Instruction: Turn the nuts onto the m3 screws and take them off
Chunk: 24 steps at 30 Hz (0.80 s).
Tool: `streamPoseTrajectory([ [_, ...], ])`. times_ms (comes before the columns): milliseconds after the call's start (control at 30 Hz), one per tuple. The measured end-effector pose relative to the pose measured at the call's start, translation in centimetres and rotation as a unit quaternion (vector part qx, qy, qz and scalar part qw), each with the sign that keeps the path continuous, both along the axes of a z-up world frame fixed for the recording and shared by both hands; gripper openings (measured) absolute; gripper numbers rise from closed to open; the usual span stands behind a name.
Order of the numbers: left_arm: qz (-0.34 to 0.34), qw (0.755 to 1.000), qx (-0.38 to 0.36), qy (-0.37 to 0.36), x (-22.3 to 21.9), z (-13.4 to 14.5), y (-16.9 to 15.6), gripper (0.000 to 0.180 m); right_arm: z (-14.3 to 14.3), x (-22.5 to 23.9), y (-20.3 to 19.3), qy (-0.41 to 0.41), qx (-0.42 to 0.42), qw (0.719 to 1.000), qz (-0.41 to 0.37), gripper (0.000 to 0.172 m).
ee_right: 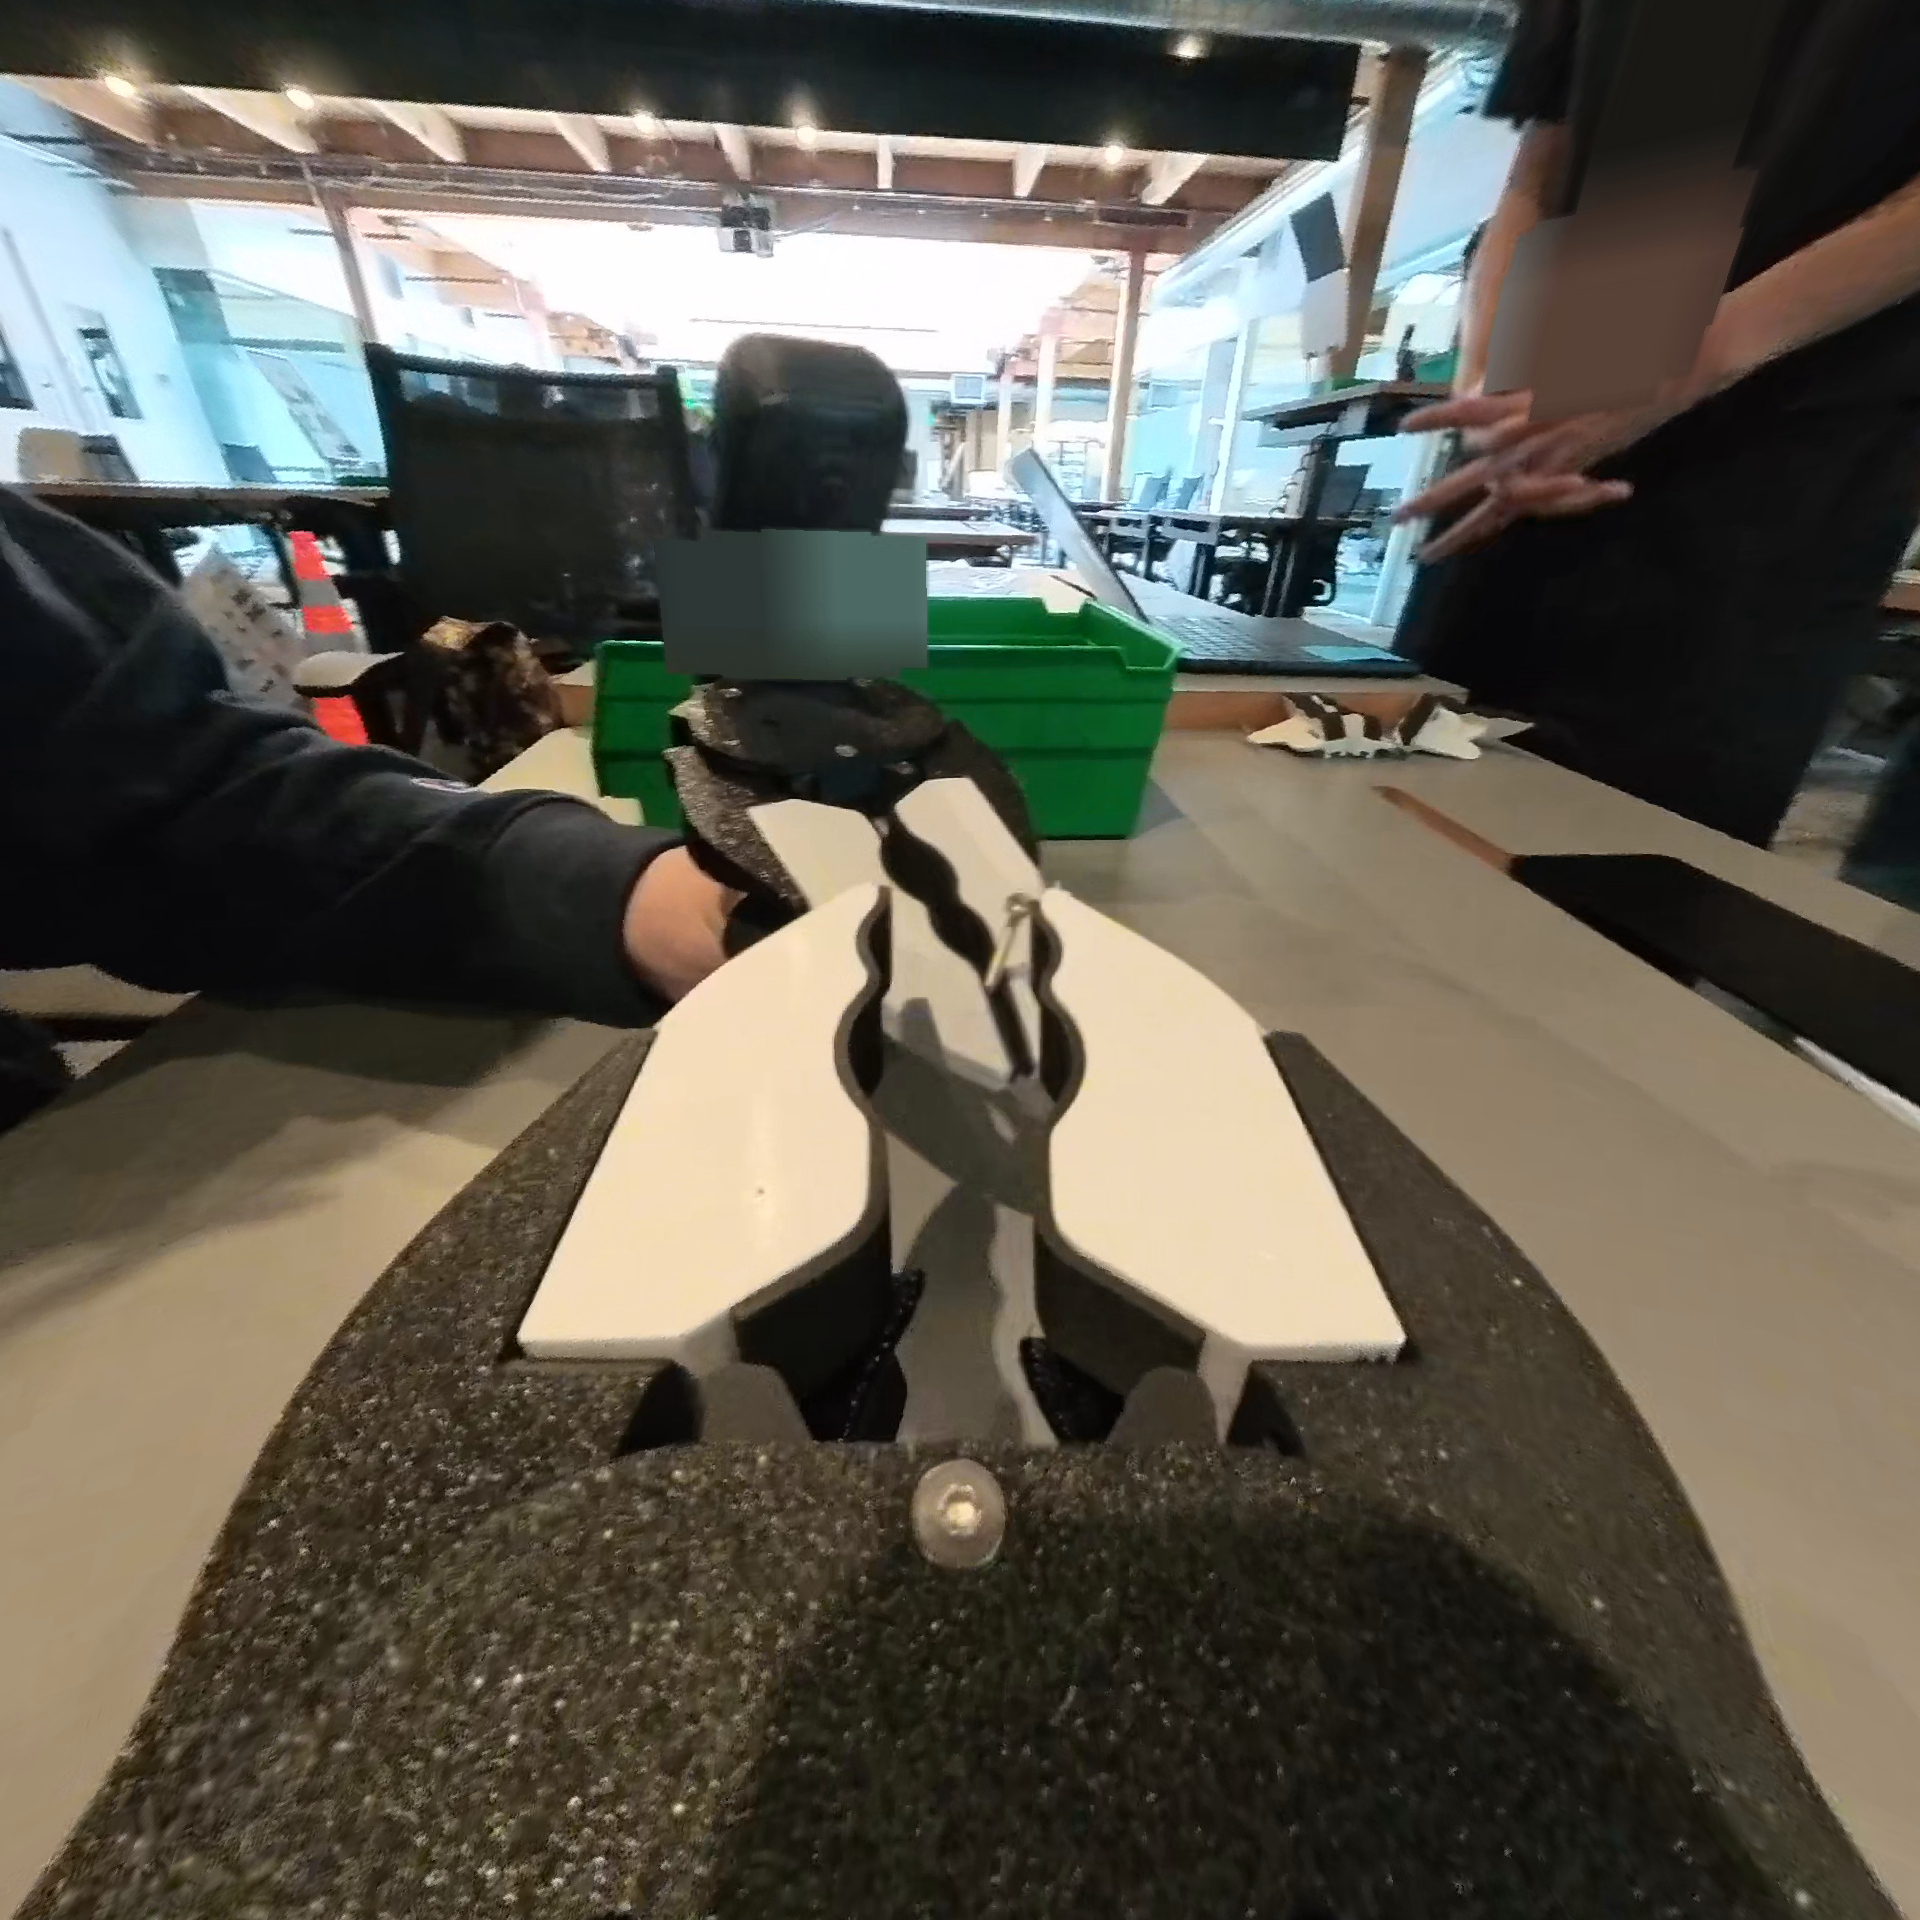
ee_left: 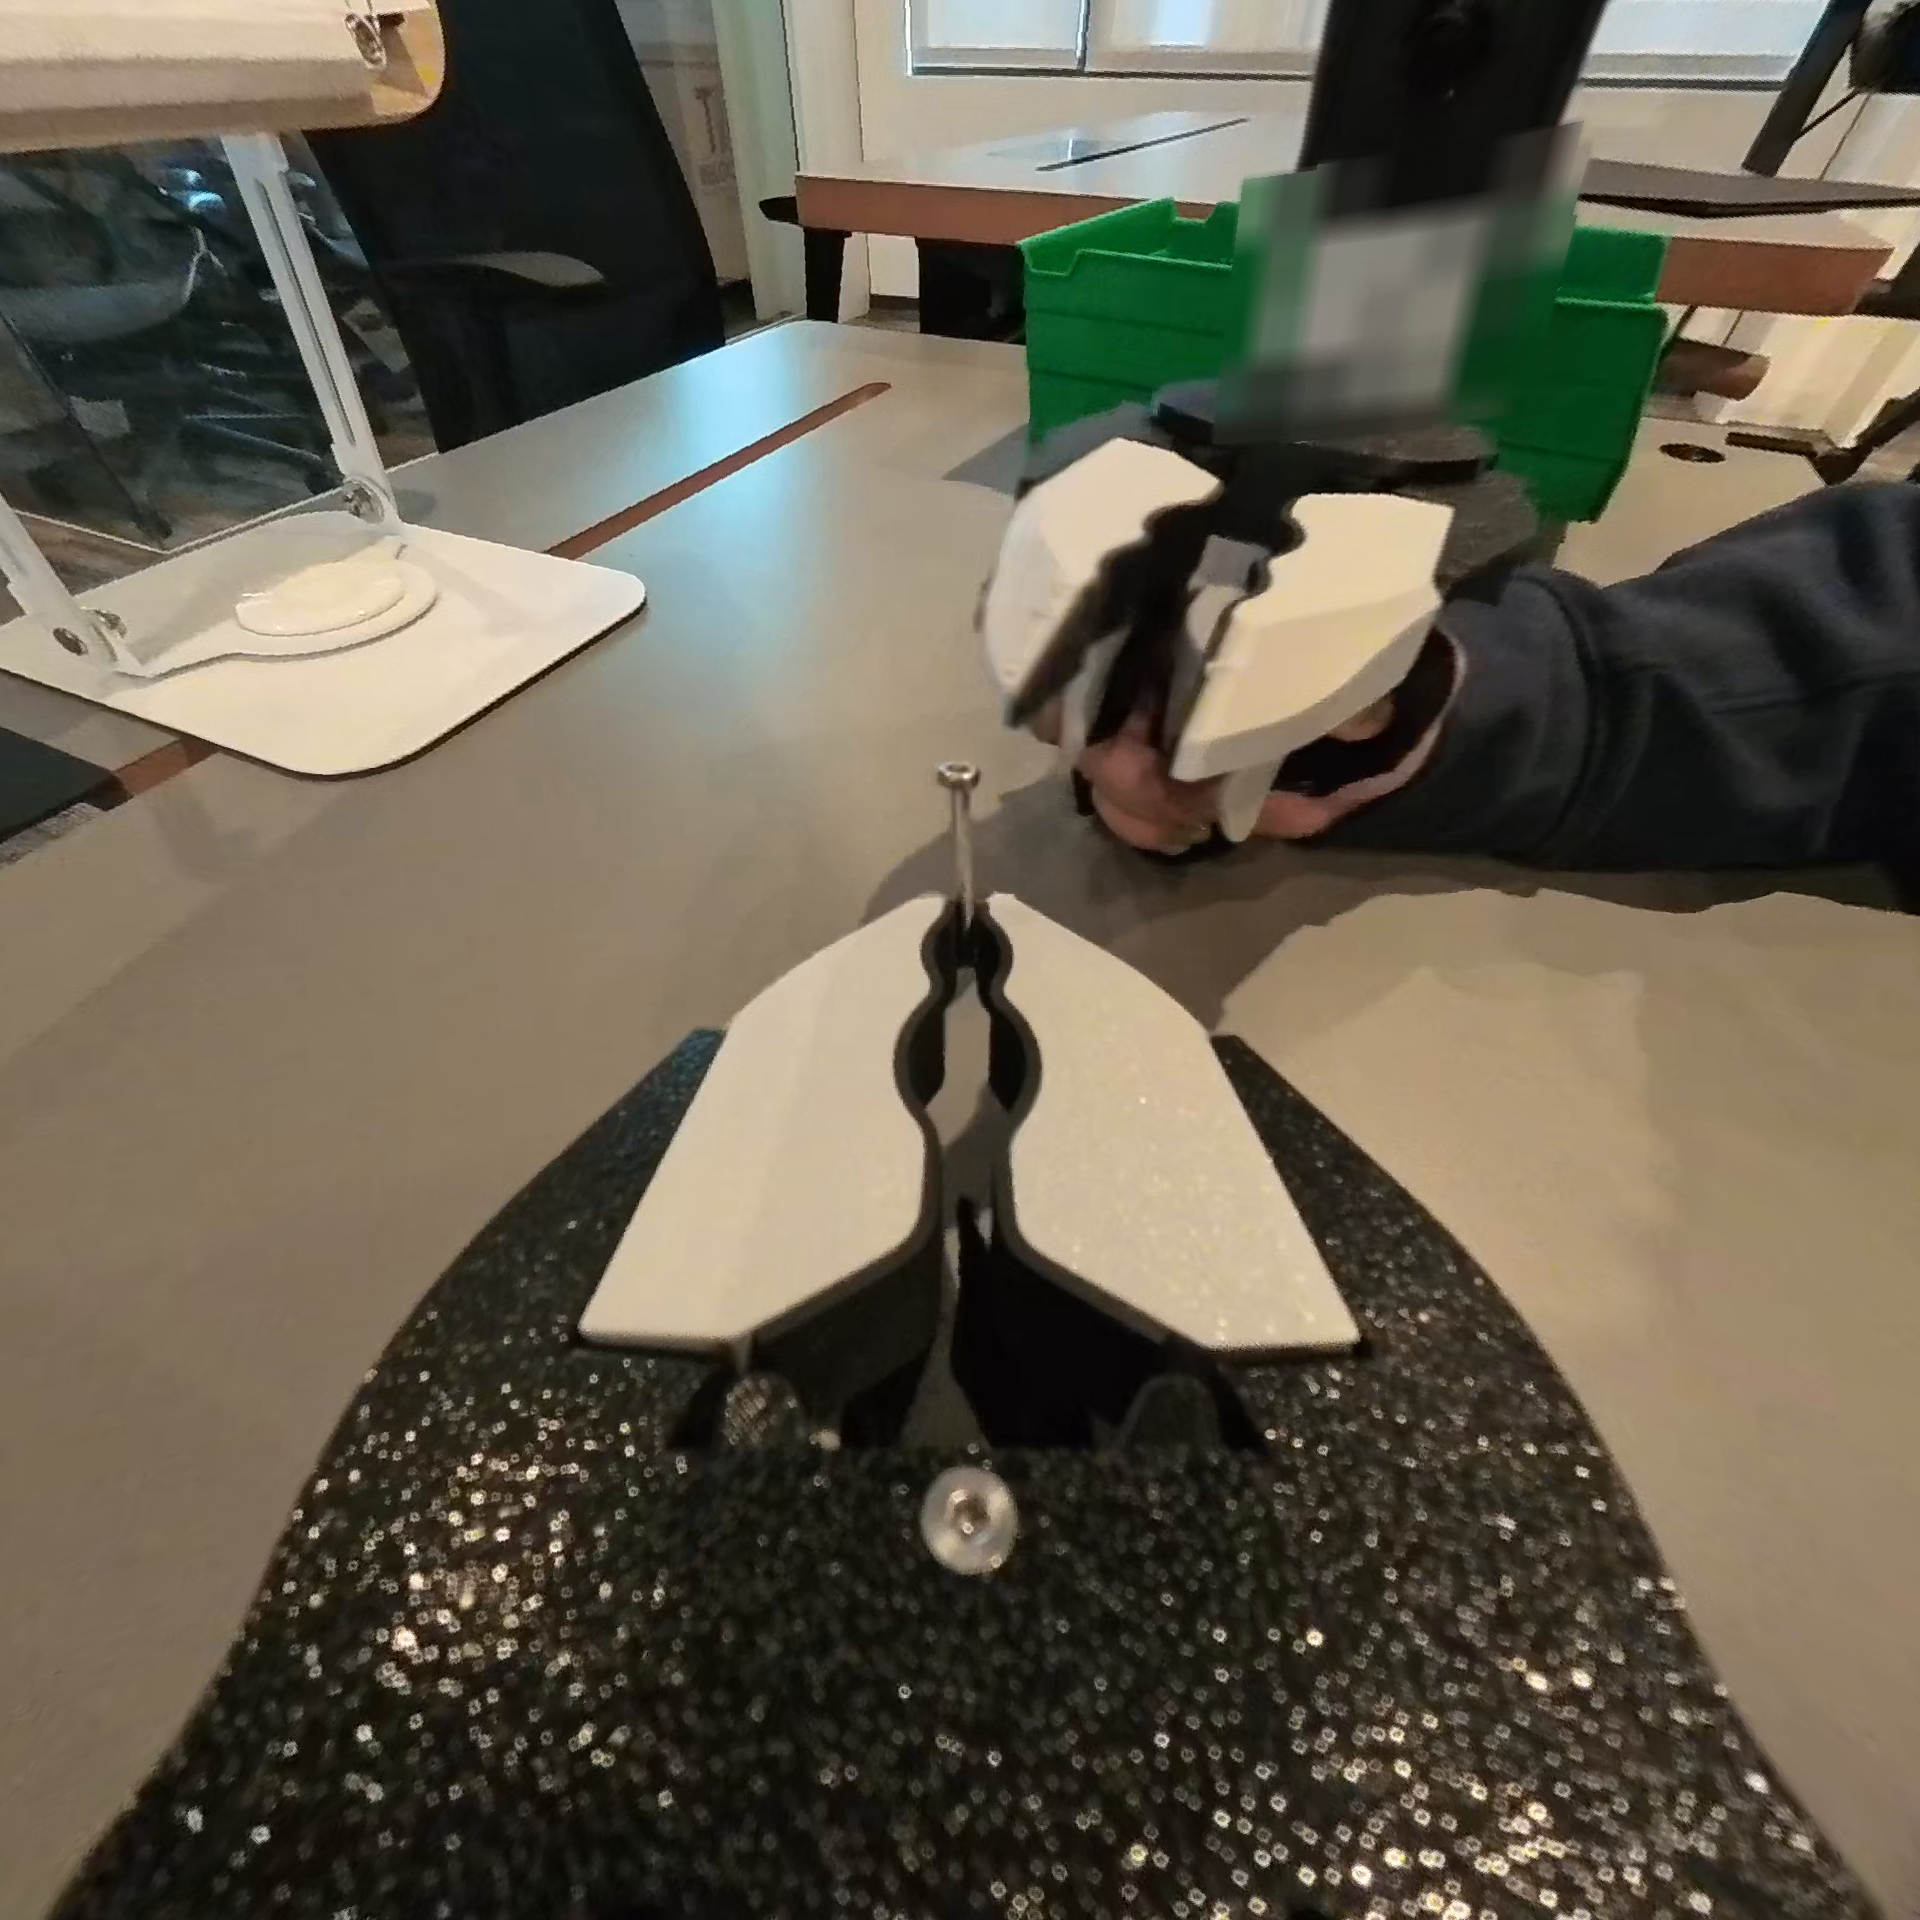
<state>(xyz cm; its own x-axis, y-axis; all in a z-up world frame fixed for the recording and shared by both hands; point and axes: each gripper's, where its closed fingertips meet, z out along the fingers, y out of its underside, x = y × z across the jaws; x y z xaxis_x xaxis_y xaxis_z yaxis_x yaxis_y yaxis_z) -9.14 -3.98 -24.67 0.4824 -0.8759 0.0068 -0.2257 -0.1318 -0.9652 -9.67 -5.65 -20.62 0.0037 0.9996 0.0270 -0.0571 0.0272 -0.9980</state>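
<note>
Left gripper (ee_left: 966,914): white fingers with black wavy inner edges, clenched on the shank of a slim silver metal screw (ee_left: 958,831). The screw stands out forward from the fingertips, socket head (ee_left: 953,774) at the far end, over the flat grey bench top (ee_left: 520,935). No nut can be made out on the exposed shank.

Right gripper (ee_right: 961,914): same build, held in a hand (ee_left: 1174,800) with a dark blue sleeve (ee_left: 1662,707). Its fingers stand apart, released, with nothing pressed between them. In the right wrist view the left gripper's fingers and the screw (ee_right: 1013,935) show through that gap, the screw just beside the right-hand fingertip (ee_right: 1081,914); contact cannot be told. In the left wrist view the right gripper (ee_left: 1174,665) sits beyond and to the right of the screw head, apart from it.

Surroundings: a green plastic bin (ee_left: 1122,312) near the far edge of the bench; a white stand base (ee_left: 416,665) toward the far left corner; a person in dark clothing (ee_right: 1714,520) standing at the bench's edge in the right wrist view.
</note>
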Motion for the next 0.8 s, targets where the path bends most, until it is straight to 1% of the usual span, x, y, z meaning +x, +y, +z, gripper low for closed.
streamPoseTrajectory([
  [33,-0.001,1.000,0.000,0.002,0.0,0.0,0.0,0.002,0.0,-0.3,0.4,-0.001,0.001,1.000,-0.005,0.030],
  [67,-0.001,1.000,0.000,0.003,0.0,-0.1,0.0,0.002,-0.2,-0.6,0.4,-0.007,0.001,1.000,0.000,0.032],
  [133,-0.002,1.000,0.000,0.005,0.1,-0.1,0.0,0.002,-0.4,-0.7,-0.3,-0.018,0.001,1.000,0.026,0.024],
  [200,-0.004,1.000,0.000,0.008,0.1,-0.2,-0.1,0.002,-0.2,-0.2,-0.8,-0.008,-0.005,0.999,0.034,0.013],
  [267,-0.006,1.000,-0.002,0.007,0.1,-0.2,-0.1,0.002,0.1,0.2,-0.3,0.005,-0.005,1.000,0.011,0.018],
  [367,-0.008,1.000,-0.001,0.011,0.2,-0.3,-0.2,0.002,-0.3,-0.5,0.2,-0.011,0.001,1.000,-0.001,0.030],
  [400,-0.009,1.000,-0.001,0.013,0.2,-0.3,-0.2,0.002,-0.5,-0.8,0.1,-0.021,0.003,1.000,0.007,0.028],
  [433,-0.010,1.000,-0.001,0.014,0.3,-0.3,-0.2,0.002,-0.6,-0.8,-0.3,-0.026,0.003,0.999,0.019,0.023],
  [500,-0.014,1.000,0.000,0.018,0.4,-0.4,-0.3,0.002,-0.6,-0.3,-0.4,-0.025,-0.004,1.000,0.013,0.021],
  [533,-0.013,1.000,0.001,0.023,0.4,-0.5,-0.3,0.002,-0.4,0.0,-0.6,-0.017,-0.002,1.000,0.014,0.014],
  [567,-0.013,1.000,0.000,0.025,0.4,-0.6,-0.3,0.002,-0.2,0.2,-0.4,-0.008,0.002,1.000,0.003,0.014],
  [600,-0.014,1.000,-0.002,0.024,0.5,-0.6,-0.3,0.002,-0.2,0.1,-0.1,-0.007,0.005,1.000,-0.006,0.017],
  [667,-0.015,1.000,-0.005,0.017,0.4,-0.5,-0.2,0.002,-0.4,-0.4,0.5,-0.019,0.002,1.000,-0.012,0.029],
  [700,-0.013,1.000,-0.007,0.013,0.3,-0.4,-0.2,0.002,-0.7,-0.5,0.4,-0.027,-0.003,1.000,-0.003,0.028],
  [767,-0.011,1.000,-0.012,0.004,0.2,-0.2,-0.1,0.002,-0.7,-0.2,-0.2,-0.028,-0.006,0.999,0.015,0.013],
  [800,-0.010,1.000,-0.014,-0.001,0.1,-0.2,0.0,0.002,-0.6,0.1,-0.5,-0.025,-0.003,1.000,0.017,0.010],
])
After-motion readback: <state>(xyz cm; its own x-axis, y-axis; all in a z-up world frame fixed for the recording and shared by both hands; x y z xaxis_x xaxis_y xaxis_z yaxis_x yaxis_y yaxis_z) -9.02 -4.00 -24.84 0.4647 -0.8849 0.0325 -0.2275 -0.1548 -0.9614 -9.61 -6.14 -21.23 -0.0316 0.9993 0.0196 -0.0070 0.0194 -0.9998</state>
